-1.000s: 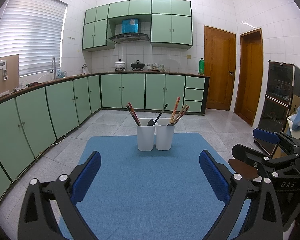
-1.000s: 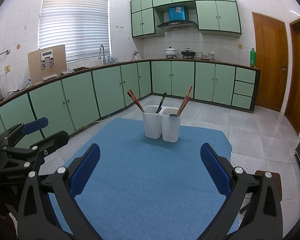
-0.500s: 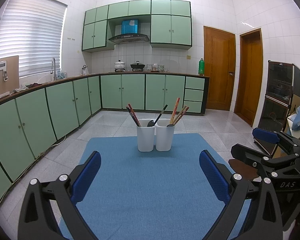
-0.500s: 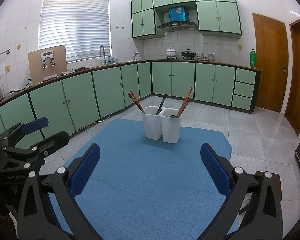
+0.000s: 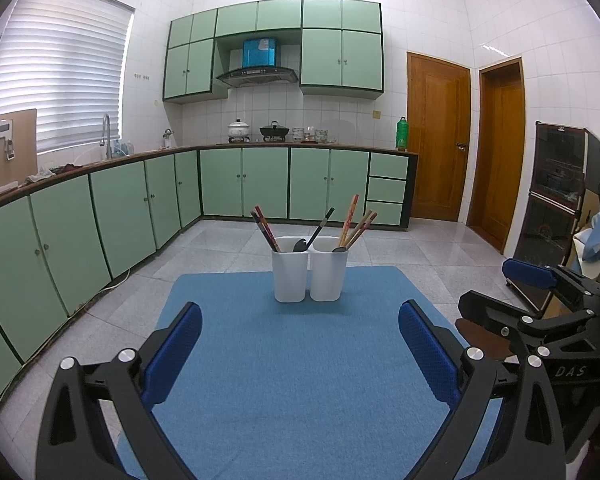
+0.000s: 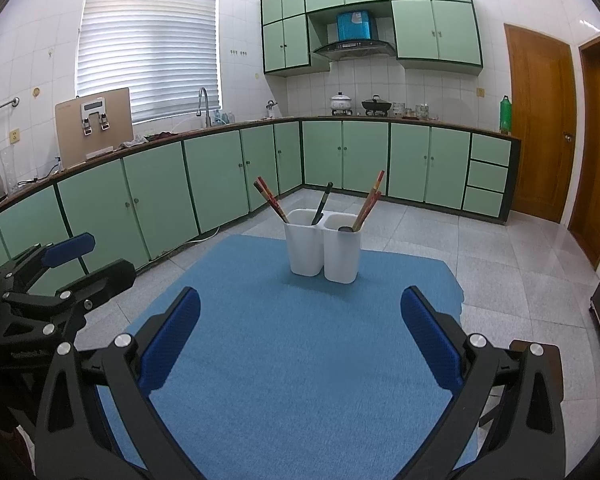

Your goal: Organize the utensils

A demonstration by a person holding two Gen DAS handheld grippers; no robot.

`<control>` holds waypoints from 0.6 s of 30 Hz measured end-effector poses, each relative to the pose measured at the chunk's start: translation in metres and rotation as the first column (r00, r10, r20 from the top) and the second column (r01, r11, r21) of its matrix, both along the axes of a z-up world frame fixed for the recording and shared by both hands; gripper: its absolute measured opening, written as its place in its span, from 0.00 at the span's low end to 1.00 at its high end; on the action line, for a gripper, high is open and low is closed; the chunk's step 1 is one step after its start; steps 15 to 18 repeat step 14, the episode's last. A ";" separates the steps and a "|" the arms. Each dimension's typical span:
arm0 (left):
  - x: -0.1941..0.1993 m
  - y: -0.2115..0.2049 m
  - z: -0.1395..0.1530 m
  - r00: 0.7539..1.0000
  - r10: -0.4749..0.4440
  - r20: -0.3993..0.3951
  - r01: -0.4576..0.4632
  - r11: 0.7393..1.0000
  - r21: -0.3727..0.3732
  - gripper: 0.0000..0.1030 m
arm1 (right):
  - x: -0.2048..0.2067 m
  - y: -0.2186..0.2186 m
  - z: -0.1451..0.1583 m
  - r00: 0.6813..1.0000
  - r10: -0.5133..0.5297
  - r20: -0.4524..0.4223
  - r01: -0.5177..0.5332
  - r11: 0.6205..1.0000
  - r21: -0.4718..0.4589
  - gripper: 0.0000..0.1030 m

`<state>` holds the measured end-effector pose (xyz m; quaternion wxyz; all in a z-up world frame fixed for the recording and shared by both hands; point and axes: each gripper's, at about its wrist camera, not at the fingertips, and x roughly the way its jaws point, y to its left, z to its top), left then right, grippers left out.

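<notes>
Two white holders stand side by side at the far end of a blue mat [image 5: 292, 380]. The left holder [image 5: 289, 276] has red-brown chopsticks [image 5: 265, 228] and a black spoon [image 5: 314, 235]. The right holder [image 5: 327, 276] has several chopsticks [image 5: 356, 222] and a dark spoon bowl. In the right wrist view the same left holder [image 6: 305, 248] and right holder [image 6: 341, 254] stand on the mat [image 6: 300, 360]. My left gripper [image 5: 300, 344] is open and empty, well short of the holders. My right gripper [image 6: 300, 336] is open and empty too. Each gripper shows at the other view's edge.
Green cabinets [image 5: 132, 204] run along the left and back walls under a counter with a sink and pots. Wooden doors [image 5: 438, 140] stand at the back right. A dark glass-front cabinet [image 5: 560, 196] is at the right. Grey tiled floor surrounds the mat.
Almost nothing: the views have shifted very slightly, and both grippers stay open and empty.
</notes>
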<state>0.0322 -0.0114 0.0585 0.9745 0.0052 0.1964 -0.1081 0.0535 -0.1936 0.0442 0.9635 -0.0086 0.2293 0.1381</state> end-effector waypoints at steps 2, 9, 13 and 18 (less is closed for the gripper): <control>0.000 0.000 0.000 1.000 0.000 0.000 0.000 1.000 0.000 0.94 | 0.000 -0.001 0.000 1.000 0.000 0.000 0.000 1.000 0.000 0.95; 0.001 0.001 0.000 1.000 0.002 -0.004 -0.002 1.000 0.000 0.94 | 0.000 -0.002 0.000 1.000 0.000 0.000 0.000 1.000 0.001 0.95; 0.001 0.003 0.001 1.000 0.006 -0.007 -0.006 1.000 -0.001 0.94 | 0.001 -0.003 -0.001 1.000 -0.002 -0.002 0.002 1.000 0.002 0.95; 0.001 0.003 0.000 1.000 0.007 -0.008 -0.007 1.000 -0.001 0.94 | 0.001 -0.004 -0.001 1.000 -0.002 -0.003 0.002 1.000 0.002 0.95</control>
